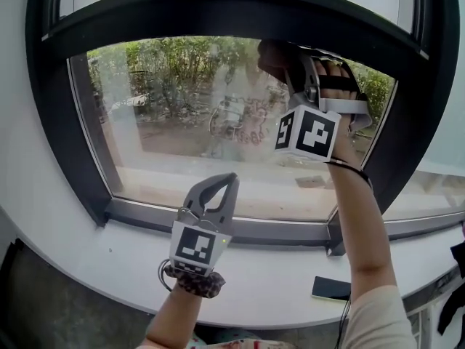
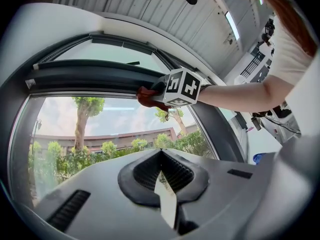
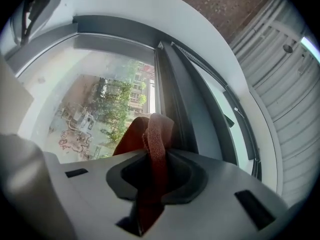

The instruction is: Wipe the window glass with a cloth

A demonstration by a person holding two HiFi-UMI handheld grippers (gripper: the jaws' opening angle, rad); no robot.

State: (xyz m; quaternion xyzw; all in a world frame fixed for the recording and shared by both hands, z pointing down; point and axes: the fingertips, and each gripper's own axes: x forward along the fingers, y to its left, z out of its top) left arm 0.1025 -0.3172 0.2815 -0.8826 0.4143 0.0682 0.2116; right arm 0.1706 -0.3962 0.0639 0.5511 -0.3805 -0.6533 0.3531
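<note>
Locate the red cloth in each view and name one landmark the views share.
Head view: cloth at upper centre-right, just under the dark window frame.
Left gripper view: cloth at upper centre, below the frame's top bar.
Right gripper view: cloth at centre, clamped between the jaws.
Shared landmark: the dark window frame.

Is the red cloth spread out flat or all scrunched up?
Scrunched up. The cloth sticks out as a folded bunch, pinched between the jaws of the right gripper.
</note>
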